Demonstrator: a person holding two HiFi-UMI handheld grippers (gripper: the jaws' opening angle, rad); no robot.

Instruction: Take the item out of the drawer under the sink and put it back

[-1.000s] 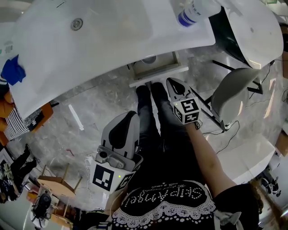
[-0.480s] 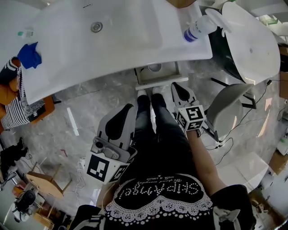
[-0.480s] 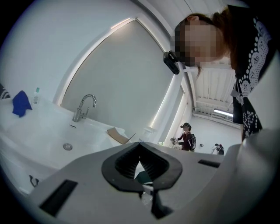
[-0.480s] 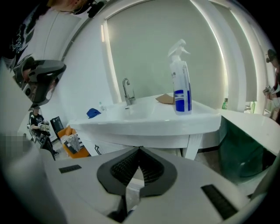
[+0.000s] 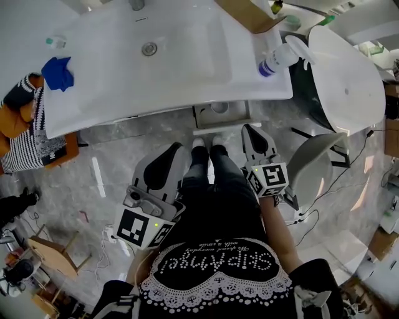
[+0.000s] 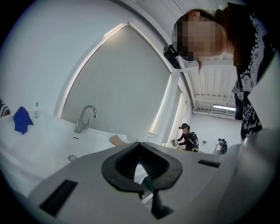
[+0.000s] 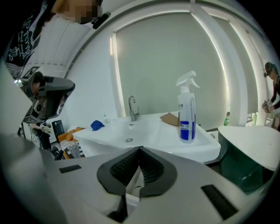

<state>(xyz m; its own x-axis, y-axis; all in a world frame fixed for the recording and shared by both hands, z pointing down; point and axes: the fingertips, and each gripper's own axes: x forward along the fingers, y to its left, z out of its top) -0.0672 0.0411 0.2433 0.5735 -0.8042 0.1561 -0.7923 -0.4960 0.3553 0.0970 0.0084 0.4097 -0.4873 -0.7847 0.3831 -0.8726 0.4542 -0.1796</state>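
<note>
Left gripper (image 5: pixel 173 151) and right gripper (image 5: pixel 250 131) hang near, jaws pressed together and empty, while the round item (image 5: pixel 218 108) lies in the open drawer (image 5: pixel 222 127) beneath the far sink (image 5: pixel 181 59), so the next move is probably a forward reach with opening jaws.

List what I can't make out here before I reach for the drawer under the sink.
- Contents of the drawer: head view, the sink rim overhangs it; only a pale round shape shows.
- Gripper views: no drawer visible; the shut left gripper and right gripper fill the lower frame.
- Label on the spray bottle: right gripper view, print too small.
- Head view: the faucet is cut by the top edge.
</note>
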